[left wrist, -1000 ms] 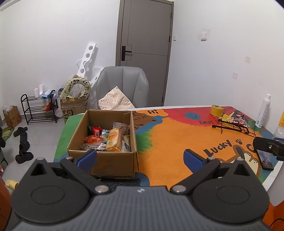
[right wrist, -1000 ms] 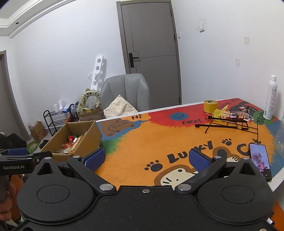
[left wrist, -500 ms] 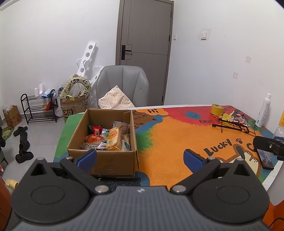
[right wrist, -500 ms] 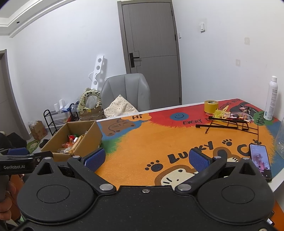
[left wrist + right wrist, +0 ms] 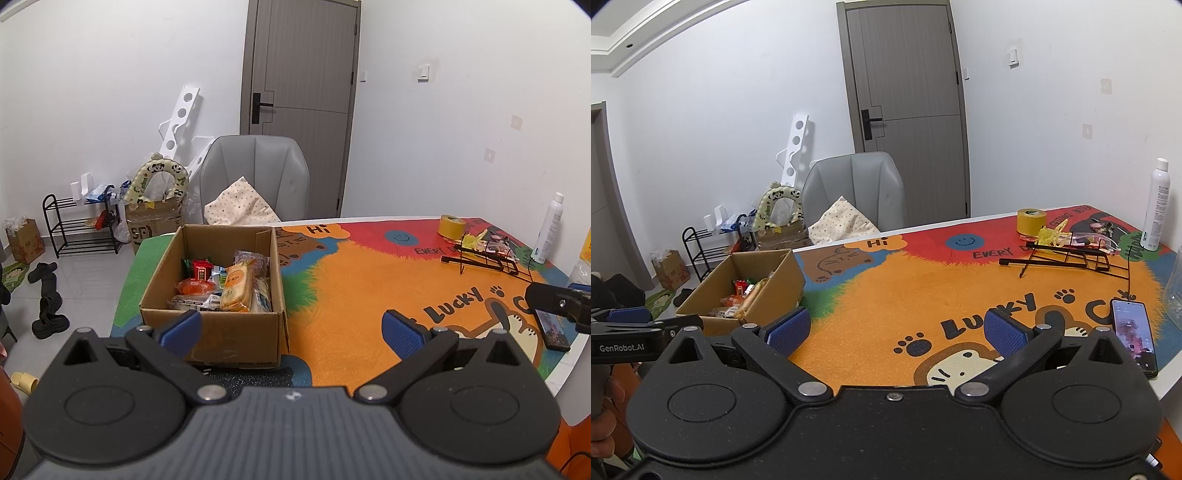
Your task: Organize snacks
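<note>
A grey chair point(image 5: 255, 177) is being seen behind the bench point(image 5: 886, 295), with a dotted cushion point(image 5: 240, 206) lying on it; a yellow tape roll point(image 5: 1031, 221), a black wire rack point(image 5: 1071, 258), a white spray bottle point(image 5: 1158, 206) and a phone point(image 5: 1133, 336) are being carried on the bench's bright mat

- Ahead-left of the left gripper point(image 5: 291, 330): cardboard box point(image 5: 236, 341) on the table mat point(image 5: 351, 295), snack packets point(image 5: 236, 284) inside.
- Ahead-right of the right gripper point(image 5: 894, 328): wire rack point(image 5: 1071, 258), phone point(image 5: 1134, 336) nearer.
- Behind the rack: tape roll point(image 5: 1030, 221).
</note>
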Demonstrator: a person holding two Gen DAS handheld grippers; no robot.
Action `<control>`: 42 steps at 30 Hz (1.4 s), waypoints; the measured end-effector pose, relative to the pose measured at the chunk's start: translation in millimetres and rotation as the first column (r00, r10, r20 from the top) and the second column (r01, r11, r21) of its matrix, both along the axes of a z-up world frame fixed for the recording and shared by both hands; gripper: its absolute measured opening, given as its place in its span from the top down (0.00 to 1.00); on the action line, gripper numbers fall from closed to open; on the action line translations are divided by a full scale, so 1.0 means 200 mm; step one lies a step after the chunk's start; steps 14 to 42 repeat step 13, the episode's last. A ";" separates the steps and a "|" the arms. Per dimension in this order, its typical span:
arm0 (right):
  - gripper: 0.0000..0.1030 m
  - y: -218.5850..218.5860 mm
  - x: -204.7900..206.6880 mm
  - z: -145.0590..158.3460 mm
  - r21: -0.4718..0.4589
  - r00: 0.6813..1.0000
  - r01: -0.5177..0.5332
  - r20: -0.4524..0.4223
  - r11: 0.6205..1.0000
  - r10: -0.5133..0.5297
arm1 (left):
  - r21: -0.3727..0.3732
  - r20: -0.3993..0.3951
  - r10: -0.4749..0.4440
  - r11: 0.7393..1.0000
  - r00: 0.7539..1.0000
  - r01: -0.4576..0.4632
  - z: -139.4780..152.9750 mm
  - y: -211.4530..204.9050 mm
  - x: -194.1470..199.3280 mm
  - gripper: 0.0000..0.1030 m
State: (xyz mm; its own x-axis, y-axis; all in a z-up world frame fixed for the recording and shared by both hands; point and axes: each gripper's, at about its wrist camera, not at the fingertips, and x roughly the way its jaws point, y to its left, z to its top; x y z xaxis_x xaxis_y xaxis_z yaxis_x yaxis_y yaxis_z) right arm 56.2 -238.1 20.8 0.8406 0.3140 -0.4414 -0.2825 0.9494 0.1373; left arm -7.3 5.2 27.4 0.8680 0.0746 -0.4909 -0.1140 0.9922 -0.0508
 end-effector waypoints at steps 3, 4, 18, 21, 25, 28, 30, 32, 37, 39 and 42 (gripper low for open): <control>0.00 0.00 0.00 0.00 -0.001 1.000 0.000 0.000 1.000 0.000 | 0.001 -0.002 0.000 1.000 1.000 0.000 -0.01 0.00 0.00 0.00; 0.00 0.00 0.00 0.00 -0.001 1.000 -0.001 0.001 1.000 0.001 | 0.001 -0.002 0.000 1.000 1.000 0.000 -0.01 0.00 0.00 0.00; 0.00 0.00 0.00 0.00 -0.001 1.000 0.000 -0.001 1.000 0.000 | 0.001 -0.004 0.001 1.000 1.000 -0.001 -0.01 0.00 0.00 0.00; 0.00 0.00 0.00 0.00 -0.001 1.000 0.000 -0.001 1.000 0.000 | 0.001 -0.004 0.001 1.000 1.000 -0.001 -0.01 0.00 0.00 0.00; 0.00 0.00 0.00 0.00 -0.001 1.000 0.000 -0.001 1.000 0.000 | 0.001 -0.004 0.001 1.000 1.000 -0.001 -0.01 0.00 0.00 0.00; 0.00 0.00 0.00 0.00 -0.001 1.000 0.000 -0.001 1.000 0.000 | 0.001 -0.004 0.001 1.000 1.000 -0.001 -0.01 0.00 0.00 0.00; 0.00 0.00 0.00 0.00 -0.001 1.000 0.000 -0.001 1.000 0.000 | 0.001 -0.004 0.001 1.000 1.000 -0.001 -0.01 0.00 0.00 0.00; 0.00 0.00 0.00 0.00 -0.001 1.000 0.000 -0.001 1.000 0.000 | 0.001 -0.004 0.001 1.000 1.000 -0.001 -0.01 0.00 0.00 0.00; 0.00 0.00 0.00 0.00 -0.001 1.000 0.000 -0.001 1.000 0.000 | 0.001 -0.004 0.001 1.000 1.000 -0.001 -0.01 0.00 0.00 0.00; 0.00 0.00 0.00 0.00 -0.001 1.000 0.000 -0.001 1.000 0.000 | 0.001 -0.004 0.001 1.000 1.000 -0.001 -0.01 0.00 0.00 0.00; 0.00 0.00 0.00 0.00 -0.001 1.000 0.000 -0.001 1.000 0.000 | 0.001 -0.004 0.001 1.000 1.000 -0.001 -0.01 0.00 0.00 0.00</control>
